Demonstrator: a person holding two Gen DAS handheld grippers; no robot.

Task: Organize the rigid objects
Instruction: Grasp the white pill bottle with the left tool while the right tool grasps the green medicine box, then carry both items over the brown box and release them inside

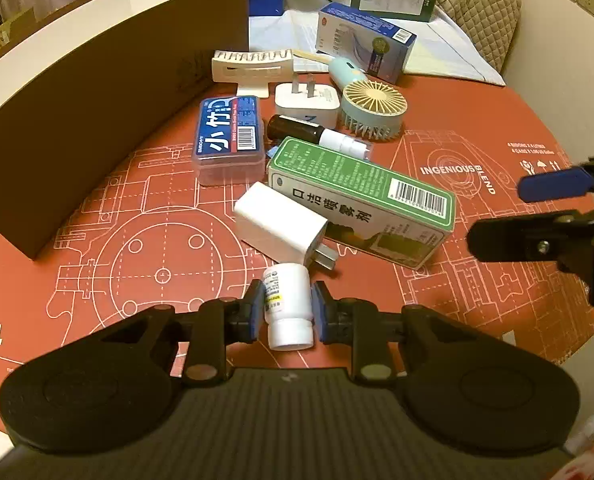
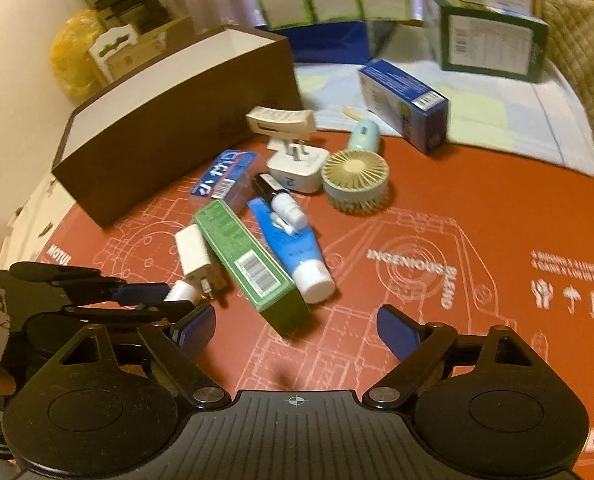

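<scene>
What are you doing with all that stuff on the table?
A person is tidying small things with two hand-held grippers. The left gripper is shut on a small white bottle lying on the red mat. The right gripper is open and empty, hovering near the green box. The brown box stands nearby, and chargers, a little fan and other bits still lie in a pile.

The mat [image 1: 457, 120] is brick red with white blueprint line drawings. The long carton [image 1: 361, 196] is green and white (a barcode on top); the storage box [image 1: 97, 92] brown outside, white inside.
</scene>
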